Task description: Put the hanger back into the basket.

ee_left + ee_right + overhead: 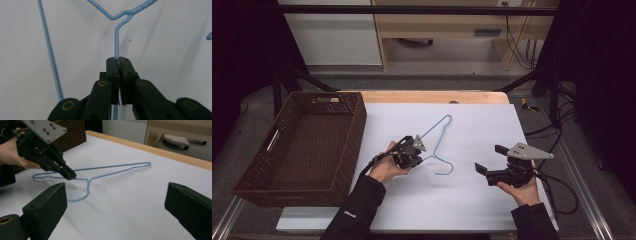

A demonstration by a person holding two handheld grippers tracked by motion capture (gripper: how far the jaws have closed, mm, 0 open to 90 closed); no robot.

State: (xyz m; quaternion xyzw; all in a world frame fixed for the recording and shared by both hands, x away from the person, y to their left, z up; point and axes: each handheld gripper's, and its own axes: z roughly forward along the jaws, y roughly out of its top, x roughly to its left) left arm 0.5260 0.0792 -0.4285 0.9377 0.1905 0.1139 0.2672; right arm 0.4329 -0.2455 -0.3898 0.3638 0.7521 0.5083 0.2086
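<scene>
One blue wire hanger (438,145) lies flat on the white sheet (462,200) that covers the table, near its middle and to the right of the basket (252,170). Its hook curls toward the person and its long bar points away toward the far edge.

There are two grippers, one in each hand. The left gripper (416,159) sits at the hanger's near shoulder, tilted down to the sheet. In the left gripper view its two jaws are pressed together on the wire (116,45), which runs up between the pads to the twisted neck. The right gripper view shows the same pinch from the side, the left gripper (71,175) nipping the wire just beside the neck.

The right gripper (489,161) rests well to the right of the hanger, apart from it. Its two jaws stand wide, with nothing between them but bare sheet.

One brown woven basket stands at the left edge of the table, with two handle slots visible in its walls.
</scene>
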